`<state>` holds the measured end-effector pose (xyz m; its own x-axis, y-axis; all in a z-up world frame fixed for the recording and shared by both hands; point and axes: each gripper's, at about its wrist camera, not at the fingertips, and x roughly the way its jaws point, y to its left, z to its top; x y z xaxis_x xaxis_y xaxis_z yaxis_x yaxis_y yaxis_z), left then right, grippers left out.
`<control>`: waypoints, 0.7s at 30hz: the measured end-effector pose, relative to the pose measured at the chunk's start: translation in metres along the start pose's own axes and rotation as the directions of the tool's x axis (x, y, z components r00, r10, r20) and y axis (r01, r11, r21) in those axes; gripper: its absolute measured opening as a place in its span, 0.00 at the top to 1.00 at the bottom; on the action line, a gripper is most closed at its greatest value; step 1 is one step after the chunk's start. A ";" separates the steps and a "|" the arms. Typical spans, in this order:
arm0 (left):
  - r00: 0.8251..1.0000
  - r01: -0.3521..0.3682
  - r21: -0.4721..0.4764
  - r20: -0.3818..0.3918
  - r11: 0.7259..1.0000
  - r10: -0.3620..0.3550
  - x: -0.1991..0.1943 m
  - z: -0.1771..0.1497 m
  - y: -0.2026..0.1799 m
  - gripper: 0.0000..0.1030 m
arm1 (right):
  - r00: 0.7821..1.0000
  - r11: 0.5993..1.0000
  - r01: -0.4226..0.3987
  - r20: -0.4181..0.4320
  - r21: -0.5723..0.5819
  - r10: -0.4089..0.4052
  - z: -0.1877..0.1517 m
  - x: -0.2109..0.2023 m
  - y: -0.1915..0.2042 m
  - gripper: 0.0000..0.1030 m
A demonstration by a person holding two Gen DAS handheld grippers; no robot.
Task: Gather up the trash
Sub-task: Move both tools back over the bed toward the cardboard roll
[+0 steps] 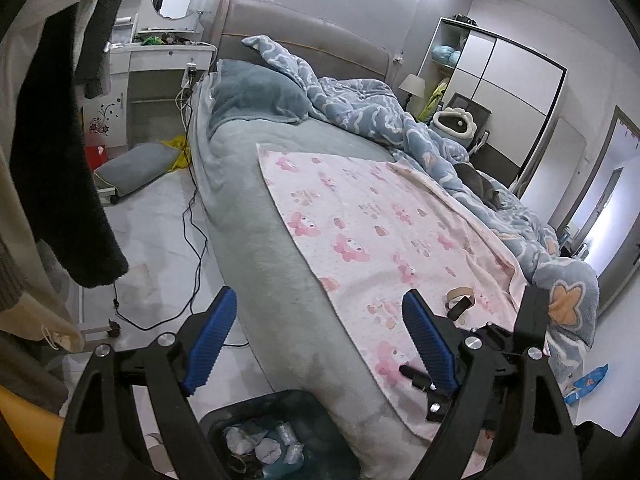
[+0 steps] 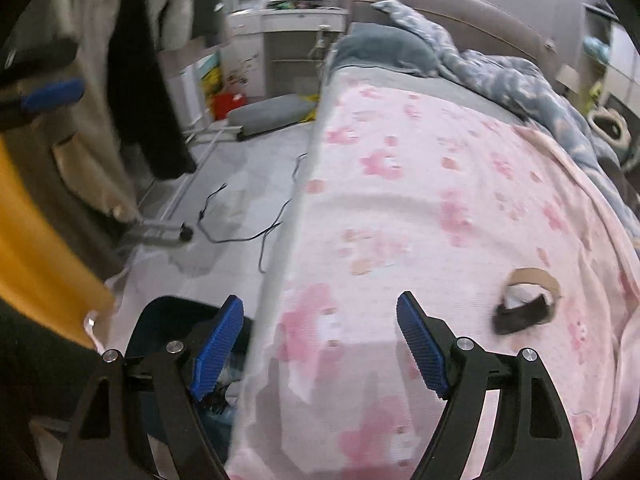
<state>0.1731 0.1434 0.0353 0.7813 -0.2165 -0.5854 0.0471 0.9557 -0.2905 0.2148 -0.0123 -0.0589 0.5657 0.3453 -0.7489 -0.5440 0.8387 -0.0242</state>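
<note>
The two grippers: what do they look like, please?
Both look alike. The left gripper and the right gripper each have black angular plastic arms with silver round bolts. Their fingers carry blue ribbed pads. No cables, markings or sleeves show.

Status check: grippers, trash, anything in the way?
Left gripper and right gripper open, empty. Cardboard ring loose on pink blanket. Bin below bed edge. Path clear.
</note>
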 end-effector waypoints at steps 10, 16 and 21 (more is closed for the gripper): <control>0.997 0.045 0.056 -0.069 0.997 -0.041 0.041 -0.009 -0.041 0.15 | 0.994 0.976 0.069 0.072 0.207 -0.085 0.008 -0.013 -0.080 0.12; 0.992 0.081 0.075 -0.107 0.994 -0.073 0.064 -0.015 -0.061 0.15 | 0.991 0.935 0.092 0.062 0.342 -0.120 0.006 -0.014 -0.129 0.12; 0.989 0.094 0.121 -0.125 0.988 -0.079 0.079 -0.020 -0.080 0.15 | 0.994 0.892 0.084 0.020 0.443 -0.104 0.001 -0.005 -0.164 0.11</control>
<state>0.2186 0.0454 -0.0031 0.6911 -0.3147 -0.6506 0.1958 0.9481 -0.2506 0.3020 -0.1512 -0.0502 0.6318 0.2645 -0.7286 -0.1629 0.9643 0.2088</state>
